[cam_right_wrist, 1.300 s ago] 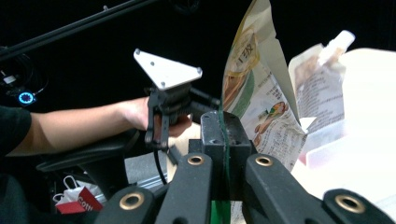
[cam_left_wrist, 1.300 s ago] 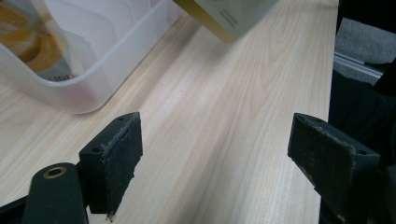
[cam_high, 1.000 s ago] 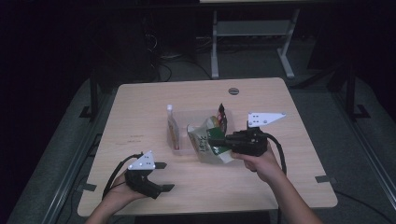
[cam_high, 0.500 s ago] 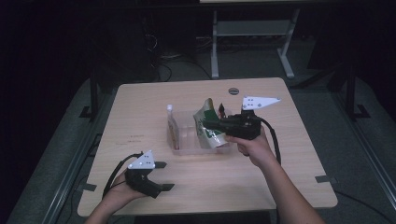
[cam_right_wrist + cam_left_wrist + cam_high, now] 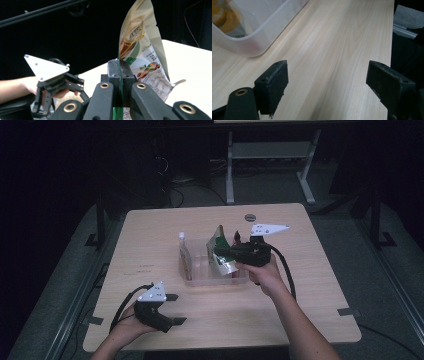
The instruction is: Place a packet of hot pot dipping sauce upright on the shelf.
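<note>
One pouch (image 5: pixel 140 57) is pinched by its edge in the right gripper (image 5: pixel 119 68), hanging over the bin (image 5: pixel 212 279) for dropping in; left gripper (image 5: pixel 334 82) idles wide, empty.

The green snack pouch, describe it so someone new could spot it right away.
On the wooden table, find the clear plastic bin near the middle. The green snack pouch hangs over it, pinched in the right hand-held gripper; unlike the white pouch standing at the bin's left end, it is green and crinkled.
</note>
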A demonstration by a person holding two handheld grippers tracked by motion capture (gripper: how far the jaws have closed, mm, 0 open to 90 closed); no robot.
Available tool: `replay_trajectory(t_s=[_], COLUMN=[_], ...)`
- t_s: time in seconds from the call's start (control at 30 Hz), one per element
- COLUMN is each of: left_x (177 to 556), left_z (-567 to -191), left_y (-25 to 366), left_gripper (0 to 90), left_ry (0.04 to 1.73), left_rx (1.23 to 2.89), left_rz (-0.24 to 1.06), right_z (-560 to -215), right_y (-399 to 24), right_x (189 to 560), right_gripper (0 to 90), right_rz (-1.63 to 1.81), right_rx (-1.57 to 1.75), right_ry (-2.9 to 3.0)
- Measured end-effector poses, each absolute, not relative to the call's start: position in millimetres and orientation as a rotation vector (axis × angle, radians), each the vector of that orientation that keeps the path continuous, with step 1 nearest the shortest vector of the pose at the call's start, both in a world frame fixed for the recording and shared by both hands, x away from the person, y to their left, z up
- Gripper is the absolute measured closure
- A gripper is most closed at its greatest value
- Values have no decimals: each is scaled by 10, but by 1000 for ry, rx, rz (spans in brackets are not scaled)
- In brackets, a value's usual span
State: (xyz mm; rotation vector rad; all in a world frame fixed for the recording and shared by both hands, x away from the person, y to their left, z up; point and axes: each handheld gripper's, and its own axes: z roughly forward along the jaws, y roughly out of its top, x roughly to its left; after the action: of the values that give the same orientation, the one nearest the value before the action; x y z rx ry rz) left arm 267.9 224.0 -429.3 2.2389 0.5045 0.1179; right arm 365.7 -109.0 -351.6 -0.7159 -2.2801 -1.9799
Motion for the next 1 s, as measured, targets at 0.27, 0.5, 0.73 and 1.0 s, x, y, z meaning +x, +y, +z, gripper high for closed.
replay_trajectory(t_s=[0.27, 0.5, 0.73, 1.0], left_x=[2676, 2670, 2681, 2680], left_z=[-4306, -4309, -4310, -4302], left_y=[2210, 2204, 2210, 2206], left_gripper=[174, 174, 174, 174], left_ry=[499, 497, 494, 492], left_rx=[2250, 2251, 2254, 2252], left_rz=[112, 106, 110, 116], right_z=[-3648, -3716, -3694, -3650], right_y=[-1069, -1031, -1049, -1081], right_x=[3681, 3710, 3711, 3657], right_gripper=[897, 884, 774, 677], right_rz=[-1933, -1889, -1909, -1887], right_rx=[-764, -803, -825, -822], right_ry=[-2320, -2359, -2343, -2405])
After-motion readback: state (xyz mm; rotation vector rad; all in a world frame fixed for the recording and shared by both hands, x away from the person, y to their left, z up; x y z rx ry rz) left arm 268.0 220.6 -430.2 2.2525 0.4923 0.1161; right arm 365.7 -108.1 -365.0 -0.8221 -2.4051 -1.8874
